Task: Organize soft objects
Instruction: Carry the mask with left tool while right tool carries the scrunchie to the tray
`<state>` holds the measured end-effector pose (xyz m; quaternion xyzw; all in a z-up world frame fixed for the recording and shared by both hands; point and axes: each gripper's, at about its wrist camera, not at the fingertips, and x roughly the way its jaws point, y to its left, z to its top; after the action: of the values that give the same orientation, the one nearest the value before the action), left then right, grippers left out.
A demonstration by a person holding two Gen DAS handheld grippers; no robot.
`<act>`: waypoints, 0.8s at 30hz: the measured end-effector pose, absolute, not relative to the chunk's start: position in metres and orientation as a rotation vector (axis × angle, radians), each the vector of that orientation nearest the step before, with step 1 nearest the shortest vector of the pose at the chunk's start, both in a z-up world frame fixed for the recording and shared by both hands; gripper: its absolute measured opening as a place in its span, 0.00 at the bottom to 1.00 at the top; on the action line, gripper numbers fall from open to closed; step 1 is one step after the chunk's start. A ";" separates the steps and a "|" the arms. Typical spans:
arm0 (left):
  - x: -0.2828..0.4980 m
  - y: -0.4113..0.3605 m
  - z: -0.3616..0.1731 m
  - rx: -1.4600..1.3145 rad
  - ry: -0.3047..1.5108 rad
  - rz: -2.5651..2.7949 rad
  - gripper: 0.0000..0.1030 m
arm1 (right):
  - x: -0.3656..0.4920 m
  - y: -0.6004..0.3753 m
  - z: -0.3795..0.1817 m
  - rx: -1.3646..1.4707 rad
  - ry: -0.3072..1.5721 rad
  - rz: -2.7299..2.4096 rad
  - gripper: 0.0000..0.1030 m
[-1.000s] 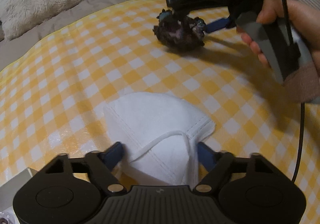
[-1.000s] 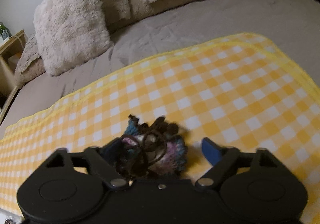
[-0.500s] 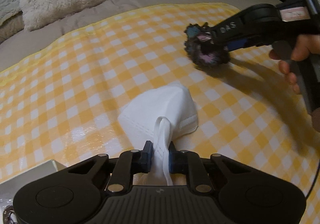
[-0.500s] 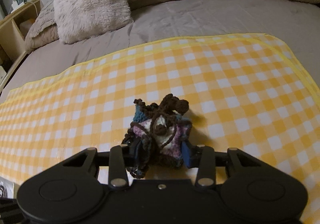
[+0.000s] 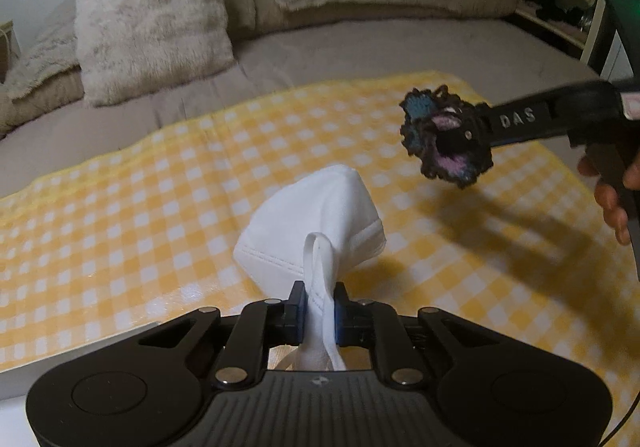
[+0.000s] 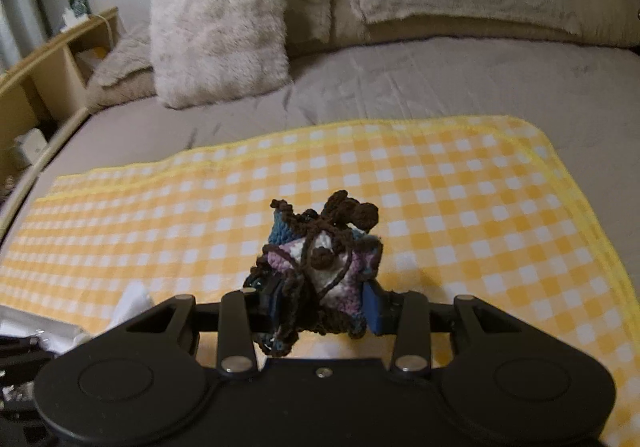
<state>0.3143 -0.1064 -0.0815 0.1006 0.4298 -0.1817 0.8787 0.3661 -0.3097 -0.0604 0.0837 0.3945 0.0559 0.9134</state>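
Right tongs (image 6: 320,311) clamp a crocheted bundle (image 6: 320,267) above the checkered cloth (image 6: 460,199).

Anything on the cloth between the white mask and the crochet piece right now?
Nothing: in the left wrist view only bare checked cloth and shadow separate the white mask from the lifted crochet piece.

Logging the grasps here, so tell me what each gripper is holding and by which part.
Left gripper pinches the white mask by its edge and ear loop. Right gripper clamps the crochet piece across its lower body.
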 end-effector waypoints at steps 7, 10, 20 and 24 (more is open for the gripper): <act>0.290 -0.092 -0.049 0.178 0.834 -0.359 0.14 | 0.326 -0.310 -0.027 0.196 0.745 0.156 0.38; 0.282 -0.084 -0.037 0.153 0.809 -0.347 0.14 | 0.310 -0.308 -0.013 0.211 0.717 0.174 0.38; 0.253 -0.070 -0.003 0.112 0.721 -0.343 0.14 | 0.269 -0.300 0.018 0.295 0.653 0.235 0.38; 0.242 -0.063 0.008 0.104 0.691 -0.343 0.14 | 0.256 -0.291 0.024 0.311 0.642 0.263 0.38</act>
<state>0.2417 -0.0630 0.0076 0.0508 0.3370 -0.1670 0.9252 0.2561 -0.2910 0.0237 0.1517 0.3135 0.1281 0.9286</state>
